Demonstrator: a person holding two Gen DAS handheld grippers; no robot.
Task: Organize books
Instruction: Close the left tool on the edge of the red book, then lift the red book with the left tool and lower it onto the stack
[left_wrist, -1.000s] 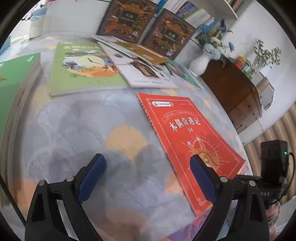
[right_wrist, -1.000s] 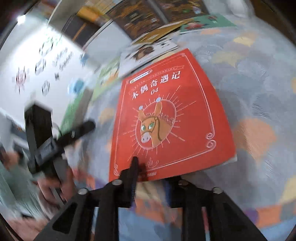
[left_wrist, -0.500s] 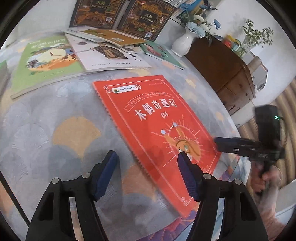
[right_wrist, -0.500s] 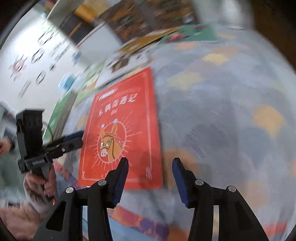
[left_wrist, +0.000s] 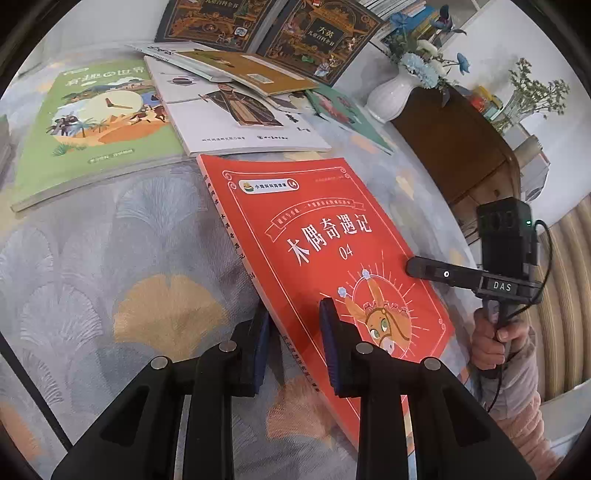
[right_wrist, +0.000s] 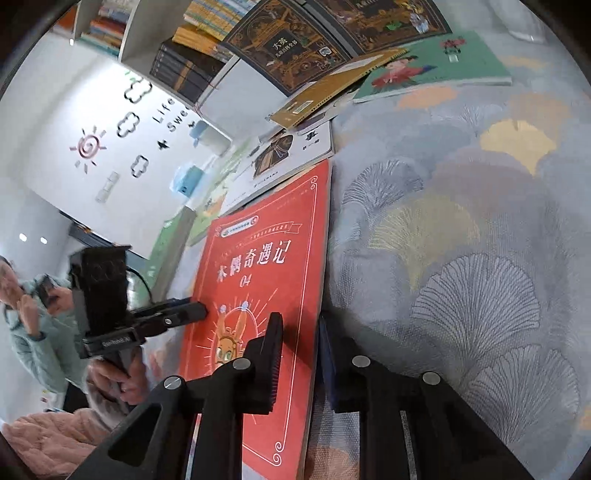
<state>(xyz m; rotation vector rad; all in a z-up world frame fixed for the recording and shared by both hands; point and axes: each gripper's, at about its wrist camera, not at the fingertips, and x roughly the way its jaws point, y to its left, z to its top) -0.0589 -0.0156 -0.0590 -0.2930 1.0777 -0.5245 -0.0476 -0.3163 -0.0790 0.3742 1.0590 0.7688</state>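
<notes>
Red book (left_wrist: 325, 236) lies face up on the patterned worktop (left_wrist: 110, 266), its far edge just beside the white book (left_wrist: 236, 122). Green book (left_wrist: 92, 125), tan book (left_wrist: 243, 70) and two dark volumes (left_wrist: 321, 33) are scattered beyond it, not yet stacked.

Left tongs (left_wrist: 295, 332): jaws closing over the spine edge of the red book, one pad above the cover, the other below the edge. Pads appear to pinch it.

Right tongs (right_wrist: 299, 354): jaws closing over the opposite long edge, cover between the pads, apparently also pinched.

Judgement: gripping both long edges keeps a thin, floppy paperback flat when lifted; one grip would probably let it sag or fan open. The spine edge looks slightly raised off the cloth.
</notes>
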